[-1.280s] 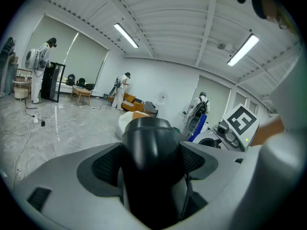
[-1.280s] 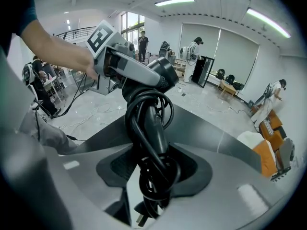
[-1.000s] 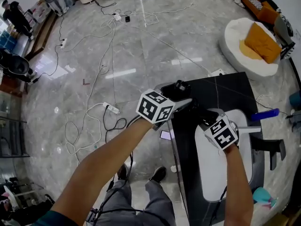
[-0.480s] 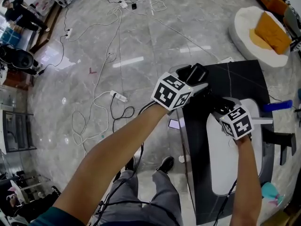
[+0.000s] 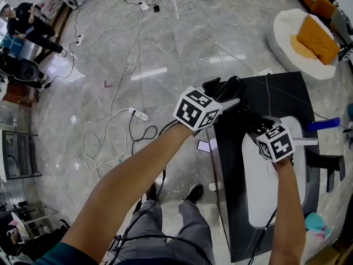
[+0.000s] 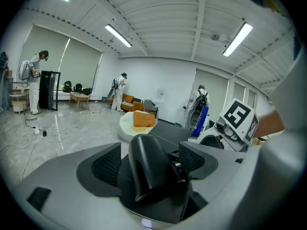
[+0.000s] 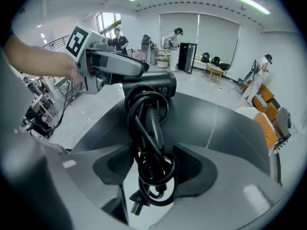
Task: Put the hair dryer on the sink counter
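Hair dryer over far-left corner of black sink counter, just past end of white basin.
Pinched by the barrel in left gripper, body level. Dangles handle, wound in its own cord, between jaws of right gripper, opening now, pads clear of cord on both sides. Cannot tell whether touching counter top. Beyond: grey floor strewn with cables.
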Motion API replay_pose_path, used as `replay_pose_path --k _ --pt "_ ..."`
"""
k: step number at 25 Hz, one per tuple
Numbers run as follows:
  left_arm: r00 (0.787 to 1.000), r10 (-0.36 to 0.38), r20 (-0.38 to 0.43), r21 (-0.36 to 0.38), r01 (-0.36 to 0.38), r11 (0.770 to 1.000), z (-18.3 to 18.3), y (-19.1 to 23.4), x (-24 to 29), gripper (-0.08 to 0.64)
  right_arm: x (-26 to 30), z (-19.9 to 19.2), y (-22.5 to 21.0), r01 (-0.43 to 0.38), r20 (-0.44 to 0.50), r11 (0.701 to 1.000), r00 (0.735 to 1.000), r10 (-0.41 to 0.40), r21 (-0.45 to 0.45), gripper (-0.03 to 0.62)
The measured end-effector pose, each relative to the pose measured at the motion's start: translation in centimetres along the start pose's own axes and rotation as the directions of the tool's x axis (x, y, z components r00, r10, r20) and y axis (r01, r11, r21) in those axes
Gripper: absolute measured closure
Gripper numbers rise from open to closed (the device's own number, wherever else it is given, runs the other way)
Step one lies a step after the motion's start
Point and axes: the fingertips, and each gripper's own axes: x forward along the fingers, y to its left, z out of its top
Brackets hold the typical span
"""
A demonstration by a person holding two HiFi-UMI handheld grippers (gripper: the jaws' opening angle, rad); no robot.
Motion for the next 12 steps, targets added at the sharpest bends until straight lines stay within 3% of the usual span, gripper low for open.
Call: replay_pose_path --k 12 --pt "0.998 -0.037 0.047 -0.015 0.037 0.999 2.8 -1.1 -4.4 0.183 -4.2 0.3 0.3 0.028 -0.02 0.999 0.999 -0.028 0.016 0.327"
